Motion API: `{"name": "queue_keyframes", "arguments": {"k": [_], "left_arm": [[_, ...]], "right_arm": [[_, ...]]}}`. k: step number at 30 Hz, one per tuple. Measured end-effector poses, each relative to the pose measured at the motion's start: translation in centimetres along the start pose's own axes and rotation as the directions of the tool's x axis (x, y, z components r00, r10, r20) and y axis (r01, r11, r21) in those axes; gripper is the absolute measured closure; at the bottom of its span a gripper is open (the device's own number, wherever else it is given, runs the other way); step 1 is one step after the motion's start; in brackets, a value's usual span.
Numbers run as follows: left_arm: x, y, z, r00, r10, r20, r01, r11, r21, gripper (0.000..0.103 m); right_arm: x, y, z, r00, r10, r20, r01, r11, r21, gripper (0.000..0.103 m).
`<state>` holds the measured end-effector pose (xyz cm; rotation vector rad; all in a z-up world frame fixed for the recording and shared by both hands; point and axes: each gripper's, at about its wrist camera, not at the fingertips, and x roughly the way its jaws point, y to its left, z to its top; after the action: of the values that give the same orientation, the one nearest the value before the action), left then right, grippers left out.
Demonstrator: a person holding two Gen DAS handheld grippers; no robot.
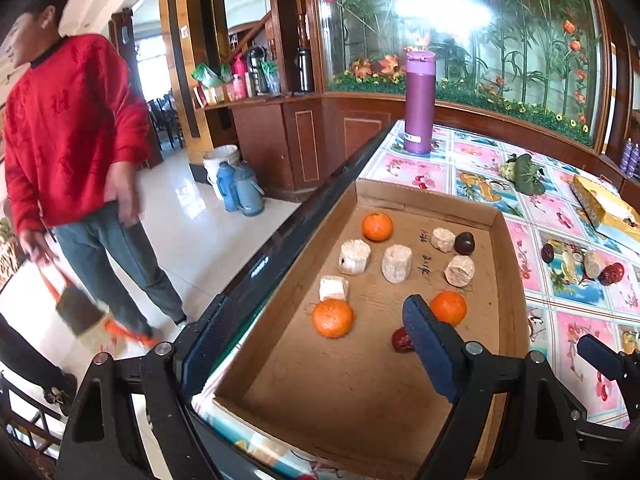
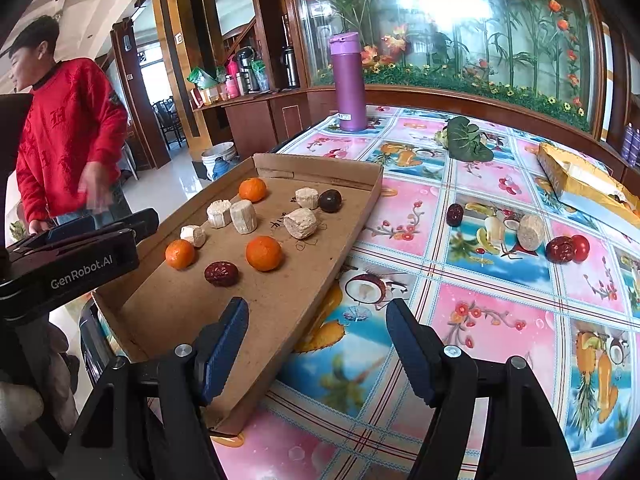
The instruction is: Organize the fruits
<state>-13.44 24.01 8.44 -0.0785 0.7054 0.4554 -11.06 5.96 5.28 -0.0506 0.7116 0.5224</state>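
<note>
The tray (image 2: 360, 208) at frame centre is holding three oranges (image 2: 263, 253), five pale chunks (image 2: 243, 216), two dates (image 2: 221, 273); both grippers, left (image 1: 316, 354) and right (image 2: 318, 346), are gaping wide, gripping nothing.

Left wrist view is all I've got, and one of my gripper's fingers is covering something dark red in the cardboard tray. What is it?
Observer: A wrinkled red date, lying whole on the tray floor, apart from the nearest orange.
Operator: Is the right gripper holding anything?
Observer: No. The right gripper is open and empty, with its fingers on either side of the tray's near right wall.
Operator: And the red blob out on the table?
Observer: It is two things on the table: a loose date and a smooth round red fruit right against it.
</note>
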Motion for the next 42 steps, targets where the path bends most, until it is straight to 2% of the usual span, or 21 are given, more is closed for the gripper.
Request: {"name": "queue_keyframes", "arguments": {"k": [7,10,16,21,28,32,36,42], "left_arm": [[0.1,0.4,0.0,0.999,-0.023,-0.025,0.022,0.999,-0.029,0.017],[0.0,0.1,0.5,0.999,-0.023,-0.036,0.022,1.000,-0.010,0.017],[-0.7,0.1,1.1,1.000,-0.013,-0.016,0.013,1.000,-0.019,0.017],[-0.6,-1.4,0.8,0.999,-0.030,-0.030,0.030,1.000,0.004,0.017],[-1.9,-4.3,1.2,0.996,-0.085,0.018,0.084,0.995,0.047,0.017],[-1.3,-6.8,0.6,0.991,-0.131,-0.023,0.133,0.986,0.101,0.017],[-1.6,-8.9,0.4,0.982,-0.182,-0.043,0.186,0.972,0.141,0.017],[-1.4,-11.7,0.2,0.968,-0.241,-0.073,0.250,0.955,0.158,0.017]], "right_arm": [[-0.3,0.0,-0.2,1.000,0.002,-0.002,-0.002,1.000,0.008,0.027],[-0.4,-0.4,-0.3,1.000,0.008,0.004,-0.008,1.000,0.014,0.025],[0.5,-2.4,-0.4,0.999,0.036,-0.024,-0.033,0.993,0.115,0.024],[0.1,-3.4,-0.5,0.999,0.027,-0.017,-0.024,0.989,0.144,0.024],[-2.1,-5.8,0.6,1.000,-0.002,0.026,-0.002,0.985,0.175,0.024],[-3.9,-8.8,0.9,0.995,-0.080,0.053,0.069,0.981,0.181,0.022],[-5.3,-13.5,0.8,0.986,-0.163,0.043,0.149,0.962,0.227,0.022],[-7.8,-21.3,1.1,0.956,-0.294,-0.009,0.284,0.917,0.279,0.023]]}}
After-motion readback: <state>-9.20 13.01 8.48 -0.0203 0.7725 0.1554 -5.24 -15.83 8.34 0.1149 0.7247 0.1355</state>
